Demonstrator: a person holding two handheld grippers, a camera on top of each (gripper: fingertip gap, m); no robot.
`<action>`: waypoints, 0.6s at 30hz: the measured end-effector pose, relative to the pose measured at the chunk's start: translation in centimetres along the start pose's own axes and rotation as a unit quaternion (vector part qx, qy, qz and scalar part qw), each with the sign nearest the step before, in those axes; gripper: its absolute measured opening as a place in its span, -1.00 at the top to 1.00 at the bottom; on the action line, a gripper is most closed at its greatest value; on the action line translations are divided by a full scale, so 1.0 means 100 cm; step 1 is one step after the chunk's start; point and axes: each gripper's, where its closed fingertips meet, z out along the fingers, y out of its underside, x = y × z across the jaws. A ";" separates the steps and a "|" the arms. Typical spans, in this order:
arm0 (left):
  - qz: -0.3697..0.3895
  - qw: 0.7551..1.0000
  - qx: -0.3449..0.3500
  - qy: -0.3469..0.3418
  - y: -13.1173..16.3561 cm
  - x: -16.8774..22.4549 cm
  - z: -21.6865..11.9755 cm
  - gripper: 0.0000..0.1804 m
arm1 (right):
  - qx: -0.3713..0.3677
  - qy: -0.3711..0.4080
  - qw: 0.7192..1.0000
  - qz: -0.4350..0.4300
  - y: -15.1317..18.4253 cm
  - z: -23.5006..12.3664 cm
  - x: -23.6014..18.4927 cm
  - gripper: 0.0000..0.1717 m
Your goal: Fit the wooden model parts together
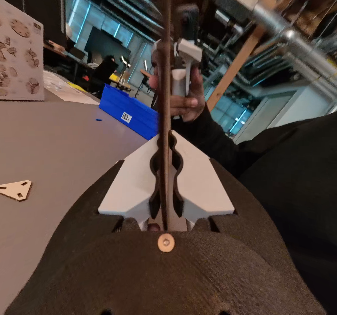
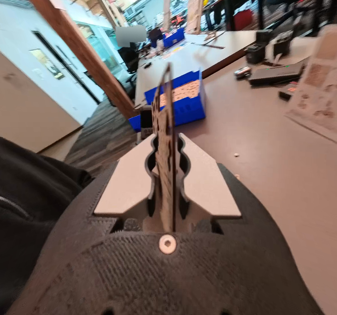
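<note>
I note a workshop hall. My table (image 1: 54, 142) has a matt grey-brown top; a second, paler table (image 2: 200, 55) stands beyond it, with black-framed shelving (image 2: 264, 5) behind. A slanted timber post (image 2: 73, 38) rises at the table's left edge. Beside it I see a pale wall (image 2: 18, 38) with a dark-framed door (image 2: 60, 64) and glazed partitions (image 2: 102, 45) lit blue-green. The floor (image 2: 91, 135) is dark, striped planking or carpet; blur prevents telling which. Overhead run silver ducts (image 1: 291, 40) and timber beams. A dark screen (image 1: 107, 45) stands before windows (image 1: 80, 14) at the far end. Lighting is dim and warm.
</note>
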 end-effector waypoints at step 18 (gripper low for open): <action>-0.028 0.998 0.052 0.005 -0.024 -0.006 -0.030 0.99 | 0.102 -0.008 0.990 0.100 0.062 0.005 -0.003 0.66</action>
